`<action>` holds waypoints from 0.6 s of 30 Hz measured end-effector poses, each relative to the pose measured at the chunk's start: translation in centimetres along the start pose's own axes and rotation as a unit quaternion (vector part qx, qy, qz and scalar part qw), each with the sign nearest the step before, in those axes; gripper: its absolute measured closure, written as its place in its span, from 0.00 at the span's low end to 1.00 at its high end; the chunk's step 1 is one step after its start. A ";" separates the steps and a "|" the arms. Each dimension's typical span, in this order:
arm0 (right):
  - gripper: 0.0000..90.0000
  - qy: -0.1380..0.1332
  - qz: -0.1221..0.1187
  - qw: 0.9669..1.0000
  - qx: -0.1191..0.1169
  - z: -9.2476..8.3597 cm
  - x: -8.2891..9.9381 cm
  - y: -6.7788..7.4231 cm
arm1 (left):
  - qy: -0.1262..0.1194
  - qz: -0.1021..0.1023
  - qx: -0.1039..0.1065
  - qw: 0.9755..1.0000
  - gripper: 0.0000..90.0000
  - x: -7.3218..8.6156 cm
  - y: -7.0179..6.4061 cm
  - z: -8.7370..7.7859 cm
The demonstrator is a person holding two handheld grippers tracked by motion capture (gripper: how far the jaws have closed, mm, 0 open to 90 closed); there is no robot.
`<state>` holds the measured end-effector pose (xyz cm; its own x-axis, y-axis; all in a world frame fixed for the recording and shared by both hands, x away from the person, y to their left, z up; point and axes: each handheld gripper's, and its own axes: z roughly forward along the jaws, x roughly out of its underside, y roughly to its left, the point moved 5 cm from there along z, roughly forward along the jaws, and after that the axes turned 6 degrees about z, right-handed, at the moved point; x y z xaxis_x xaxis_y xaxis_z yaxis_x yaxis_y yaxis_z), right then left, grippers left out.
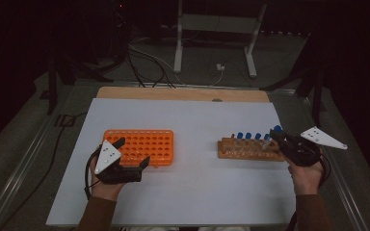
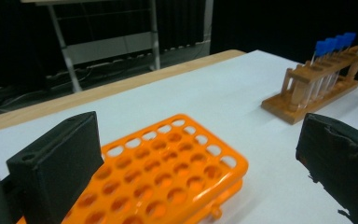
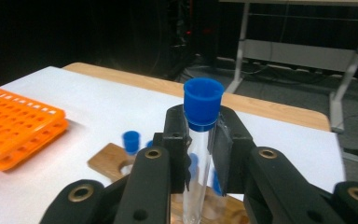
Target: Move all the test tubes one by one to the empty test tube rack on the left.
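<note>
Two racks on the desk [image 1: 188, 192] right now: one orange rack [image 1: 139, 147] on the left, one wooden rack [image 1: 248, 150] on the right. Count the blue caps from the high view: four tubes [image 1: 248, 136] standing in the wooden rack, plus a fifth, the blue-capped tube [image 1: 273, 135] at the rack's right end, pinched in the right gripper [image 1: 275, 138]. The orange rack's holes all look empty.

Two grippers, one per hand. The left gripper [image 1: 131, 155] sits at the near edge of the orange rack with its fingers spread wide and nothing between them. In the left gripper view the two black fingers [image 2: 56, 163] frame the orange rack [image 2: 168, 172], with the wooden rack [image 2: 319, 86] well apart at upper right.

The right gripper view gives what the high view cannot: the fingers [image 3: 175, 140] clamp the clear body of the blue-capped tube [image 3: 201, 140] just under its cap, the tube upright, its lower end down at the wooden rack [image 3: 109, 163]; whether it has cleared its hole I can't tell. The high view alone shows both hands, the sleeves and the trailing cables.
</note>
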<state>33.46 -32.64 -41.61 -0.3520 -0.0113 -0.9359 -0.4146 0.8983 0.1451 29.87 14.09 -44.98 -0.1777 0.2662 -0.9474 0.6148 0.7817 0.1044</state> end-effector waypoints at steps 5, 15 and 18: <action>0.86 0.005 -0.002 1.000 -0.022 0.8 -0.1 1.5 | -0.003 -0.003 0.014 1.000 0.01 -1.0 -0.3 1.2; 0.85 0.012 -0.013 0.998 -0.060 2.2 -0.1 4.5 | -0.009 -0.004 0.032 0.999 0.01 -2.3 -1.2 3.0; 0.85 0.014 -0.017 0.998 -0.065 2.5 0.0 5.1 | -0.009 -0.005 0.037 0.999 0.01 -2.4 -1.4 3.6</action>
<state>33.45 -27.00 -41.64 -0.3585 -0.0556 -0.9319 -0.5321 0.8323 0.1551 32.15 10.31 -43.93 -0.1706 0.2491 -0.9533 0.6682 0.7404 0.0739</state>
